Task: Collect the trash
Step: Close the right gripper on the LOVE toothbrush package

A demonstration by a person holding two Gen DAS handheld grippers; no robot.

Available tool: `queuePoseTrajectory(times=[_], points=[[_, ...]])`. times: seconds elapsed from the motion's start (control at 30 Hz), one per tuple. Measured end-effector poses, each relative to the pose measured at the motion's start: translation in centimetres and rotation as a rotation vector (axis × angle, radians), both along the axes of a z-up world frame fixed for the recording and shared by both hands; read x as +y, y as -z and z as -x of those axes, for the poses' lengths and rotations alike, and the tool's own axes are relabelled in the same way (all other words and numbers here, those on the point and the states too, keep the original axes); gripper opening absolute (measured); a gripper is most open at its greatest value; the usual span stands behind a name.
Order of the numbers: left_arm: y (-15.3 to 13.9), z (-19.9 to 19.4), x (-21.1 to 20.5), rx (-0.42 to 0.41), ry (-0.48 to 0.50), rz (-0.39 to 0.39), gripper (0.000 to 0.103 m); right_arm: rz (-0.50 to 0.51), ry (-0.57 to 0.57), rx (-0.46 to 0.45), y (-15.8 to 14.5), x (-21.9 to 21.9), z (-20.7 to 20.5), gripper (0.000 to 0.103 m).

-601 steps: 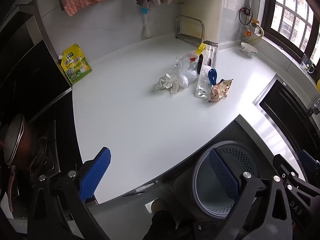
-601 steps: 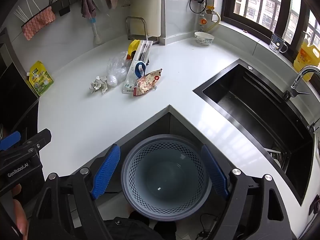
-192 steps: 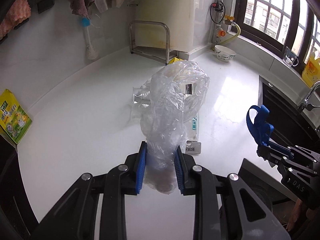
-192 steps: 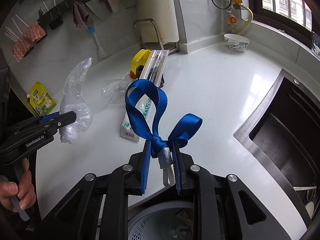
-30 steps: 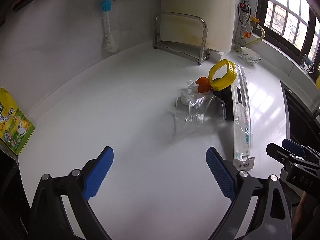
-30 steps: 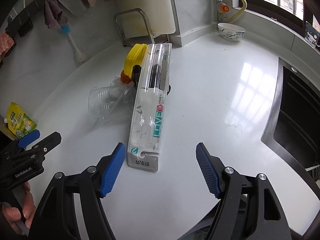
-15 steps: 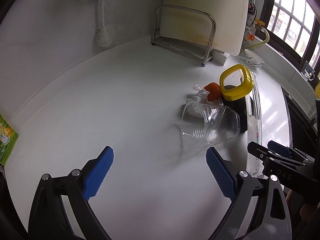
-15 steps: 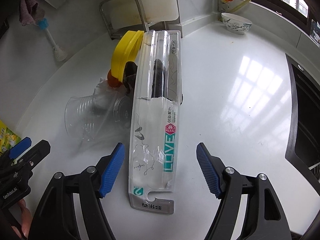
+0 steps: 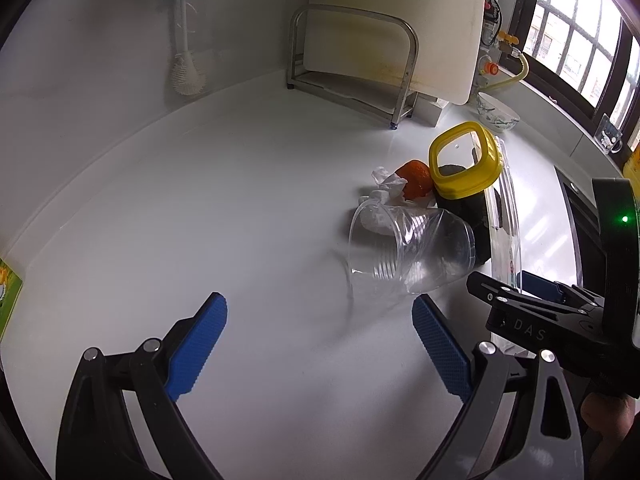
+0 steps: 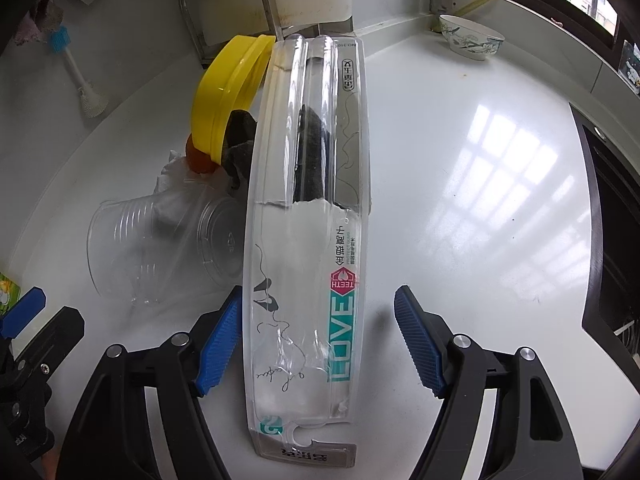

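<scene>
A crushed clear plastic cup (image 9: 408, 256) lies on its side on the white counter (image 9: 224, 208), just beyond my open left gripper (image 9: 320, 352), close to its right fingertip. Behind the cup sit a crumpled tissue (image 9: 384, 188), an orange scrap (image 9: 416, 178) and a yellow lid (image 9: 464, 168) on a black object. A long clear toothbrush package (image 10: 308, 240) lies lengthwise between the fingers of my open right gripper (image 10: 320, 344). Its left edge is close to the left pad, and neither pad presses on it. The cup (image 10: 160, 244) lies left of the package.
A metal rack (image 9: 352, 60) with a cutting board stands at the back. A bowl (image 10: 470, 38) sits by the window and a dark sink (image 10: 612, 240) lies to the right. A brush (image 9: 184, 40) hangs on the wall. A green packet (image 9: 8, 296) is at the left edge.
Both grippers have come lower and closer to the trash. The package now lies between the right fingers, and the cup sits nearer the left fingertips. Both grippers stay open.
</scene>
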State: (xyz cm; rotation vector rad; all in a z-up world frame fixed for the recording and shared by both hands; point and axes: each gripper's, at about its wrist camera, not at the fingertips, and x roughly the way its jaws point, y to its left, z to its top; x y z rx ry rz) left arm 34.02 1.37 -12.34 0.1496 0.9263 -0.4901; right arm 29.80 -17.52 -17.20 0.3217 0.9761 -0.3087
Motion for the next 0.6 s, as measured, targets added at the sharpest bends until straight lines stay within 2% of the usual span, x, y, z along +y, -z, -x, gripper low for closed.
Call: queuePoseTrajectory(times=[0.1, 0.17, 0.2, 0.23, 0.47, 0.6], points=[[0.1, -0.1, -0.2, 0.001, 0.005, 0.015, 0.092, -0.003, -0.009, -0.014, -0.1, -0.1, 0.0, 0.071], [0.2, -0.2, -0.4, -0.001, 0.008, 0.023, 0.092, -0.009, -0.018, -0.025, -0.2, 0.0, 0.1, 0.062], [0.2, -0.1, -0.5, -0.002, 0.010, 0.027, 0.092, -0.016, -0.026, -0.026, -0.2, 0.1, 0.2, 0.053], [0.2, -0.1, -0.7, -0.001, 0.015, 0.032, 0.092, -0.021, -0.031, -0.027, -0.2, 0.2, 0.3, 0.050], [0.6, 0.3, -2.0, -0.007, 0.052, 0.041, 0.092, -0.024, -0.040, -0.074, -1.2, 0.1, 1.8, 0.050], [0.9, 0.5, -2.6, -0.007, 0.065, 0.046, 0.092, 0.007, -0.022, -0.079, -1.6, -0.3, 2.8, 0.050]])
